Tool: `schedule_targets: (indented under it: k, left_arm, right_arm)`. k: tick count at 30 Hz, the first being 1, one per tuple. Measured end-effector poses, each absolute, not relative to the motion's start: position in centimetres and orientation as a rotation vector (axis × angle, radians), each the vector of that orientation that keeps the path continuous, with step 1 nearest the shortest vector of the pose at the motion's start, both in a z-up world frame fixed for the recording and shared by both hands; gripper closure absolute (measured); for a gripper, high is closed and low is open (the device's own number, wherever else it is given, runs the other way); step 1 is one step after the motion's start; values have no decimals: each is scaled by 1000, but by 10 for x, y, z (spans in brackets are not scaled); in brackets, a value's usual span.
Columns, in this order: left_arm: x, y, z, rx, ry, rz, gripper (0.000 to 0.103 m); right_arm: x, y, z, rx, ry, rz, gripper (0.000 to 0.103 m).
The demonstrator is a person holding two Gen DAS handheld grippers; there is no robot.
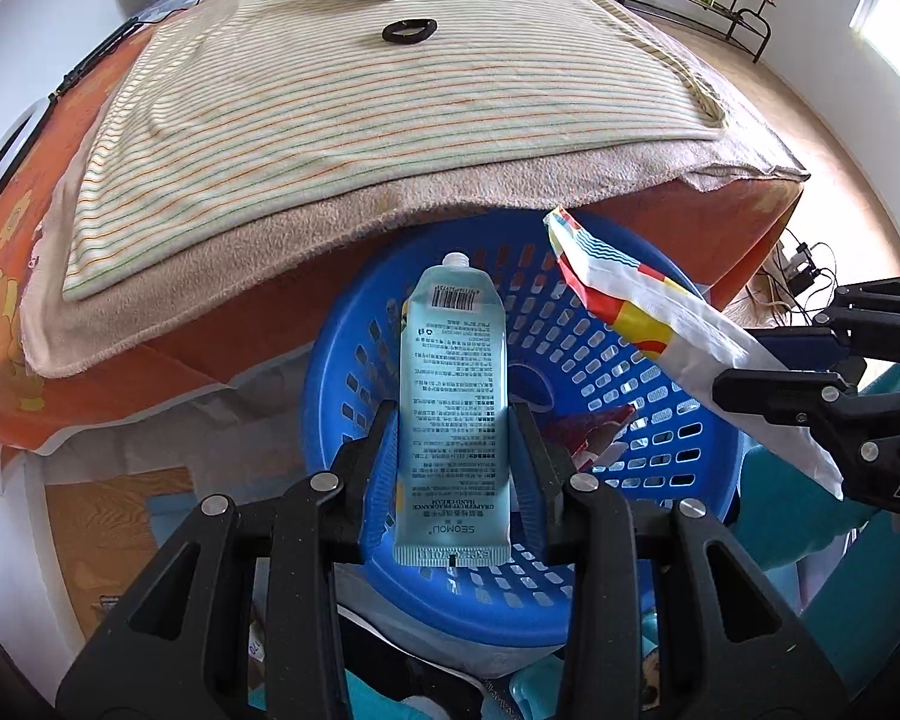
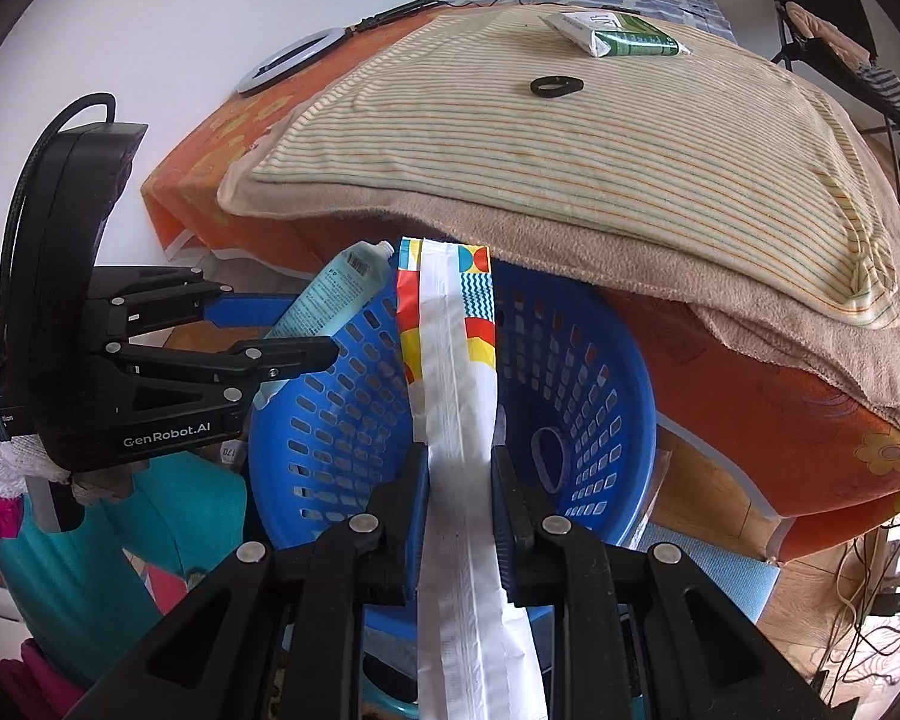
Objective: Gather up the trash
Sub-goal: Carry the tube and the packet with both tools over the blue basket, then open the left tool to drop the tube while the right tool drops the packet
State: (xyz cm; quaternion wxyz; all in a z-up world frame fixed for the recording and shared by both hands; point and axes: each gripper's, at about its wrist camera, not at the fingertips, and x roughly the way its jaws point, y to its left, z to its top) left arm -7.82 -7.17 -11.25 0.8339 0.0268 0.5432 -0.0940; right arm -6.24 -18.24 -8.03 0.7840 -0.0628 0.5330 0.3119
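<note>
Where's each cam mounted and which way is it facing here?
Left wrist: on the left gripper, angled down into the blue perforated plastic basket; own fingers clamp a pale blue hand-cream tube; right gripper enters at right.
Right wrist: on the right gripper, facing the same basket; own fingers pinch a white wrapper with colourful print; left gripper at left.
Shared: basket, tube, wrapper, striped cloth, black ring.

Left black two-finger gripper [image 1: 455,450] angled steeply downward, blue-padded fingers [image 1: 384,480] pressed on both flat sides of a pale blue plastic hand-cream tube [image 1: 453,396], nozzle end pointing away. Right black two-finger gripper [image 2: 459,498] likewise pitched steeply down, fingers [image 2: 417,510] nearly together, pinching a white plastic wrapper with red, yellow and blue print [image 2: 450,360]. Grippers side by side, close, not touching.
</note>
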Motion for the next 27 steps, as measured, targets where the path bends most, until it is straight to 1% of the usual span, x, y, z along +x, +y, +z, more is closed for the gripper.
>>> schedule_targets:
  k: [6,7,14,16,18,20,22,23,24,25,26,27]
  left_arm:
    - [-77,-75,-119,61,1169,-207,67]
    - [-76,-75,-120,61,1172,-208,67]
    - [-74,-78,-126,62,1195,-216,67]
    - [-73,-78,-127,61,1196,-215,67]
    - [-72,-78,-128,61,1198,-213,67]
    - [-71,-77,-129,60,1204,-209,67]
    - [-70,-76,-132,59,1213,-203,67]
    - [-70,-76,-133,59,1216,-199,67]
    - [-69,-75,-134,59,1219,-195,65]
    - [-69,-75,-135,59,1220,-191,56]
    - [-69,-74,-135,58,1216,-187,51]
    - [-70,-72,-134,58,1210,-183,44]
  right_arm:
    - [-58,-183,-88,-131,1172,661,84]
    - [-57,-183,-89,-128,1174,657,82]
    - [-52,-186,-91,-111,1181,637,79]
    - [-52,-187,-91,-106,1179,634,74]
    - [-51,-187,-91,-104,1179,633,74]
    - [-50,-188,-91,-104,1179,626,70]
    - [-49,-190,-91,-101,1174,617,53]
    - [-49,-190,-90,-100,1172,612,50]
    - [-48,-190,-90,-100,1171,608,46]
    - [-48,-191,-90,-102,1170,604,44]
    - [-47,-191,-90,-105,1168,600,42]
    - [-47,-191,-89,-108,1166,596,38]
